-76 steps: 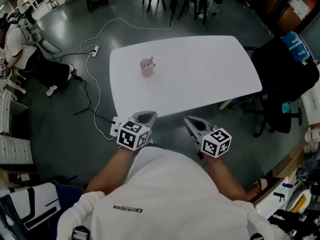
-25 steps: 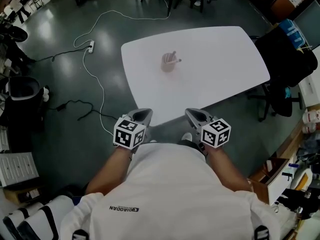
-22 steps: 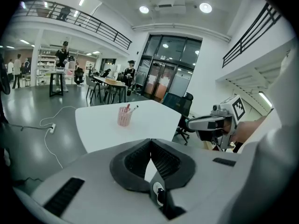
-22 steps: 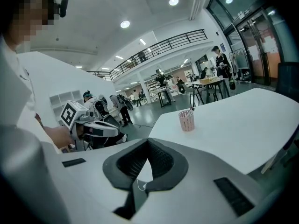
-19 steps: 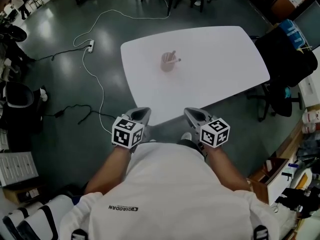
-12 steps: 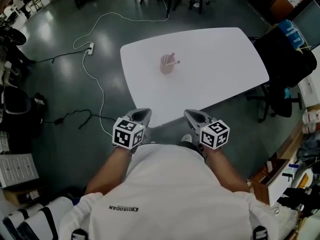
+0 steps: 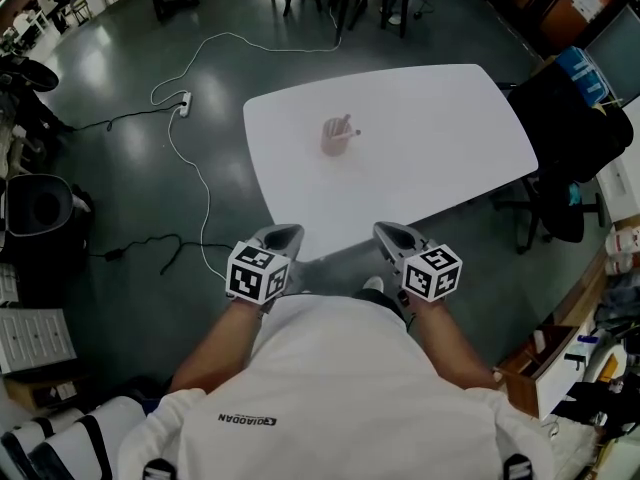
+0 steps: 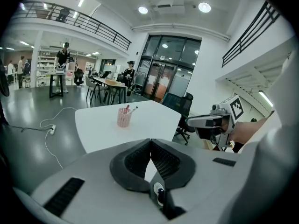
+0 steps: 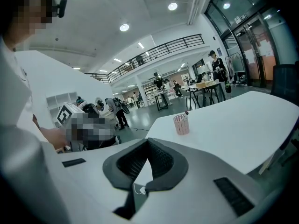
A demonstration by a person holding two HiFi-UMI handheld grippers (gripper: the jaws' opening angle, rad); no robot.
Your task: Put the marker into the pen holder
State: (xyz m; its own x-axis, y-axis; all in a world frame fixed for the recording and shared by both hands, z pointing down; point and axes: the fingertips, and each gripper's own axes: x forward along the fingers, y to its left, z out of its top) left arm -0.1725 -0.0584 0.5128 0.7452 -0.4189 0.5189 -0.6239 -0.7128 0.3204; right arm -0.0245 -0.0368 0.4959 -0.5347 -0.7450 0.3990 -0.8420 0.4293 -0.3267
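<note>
A pink mesh pen holder (image 7: 336,139) stands on the white table (image 7: 430,128), left of its middle. A white marker (image 7: 350,132) and a second pen lean out of its top. The holder (image 8: 123,118) and marker (image 8: 132,109) also show in the left gripper view, and the holder (image 9: 181,124) shows in the right gripper view. My left gripper (image 7: 283,234) and right gripper (image 7: 388,231) hang side by side before the table's near edge, well short of the holder. Both are shut with nothing between the jaws.
A white cable and power strip (image 7: 184,101) lie on the dark floor to the table's left. A black office chair (image 7: 575,138) stands at the table's right end. Tables, chairs and people fill the back of the hall (image 8: 105,83).
The head view has drifted a little, so the table and holder sit slightly lower in the picture. Both grippers stay shut and empty before the near edge.
</note>
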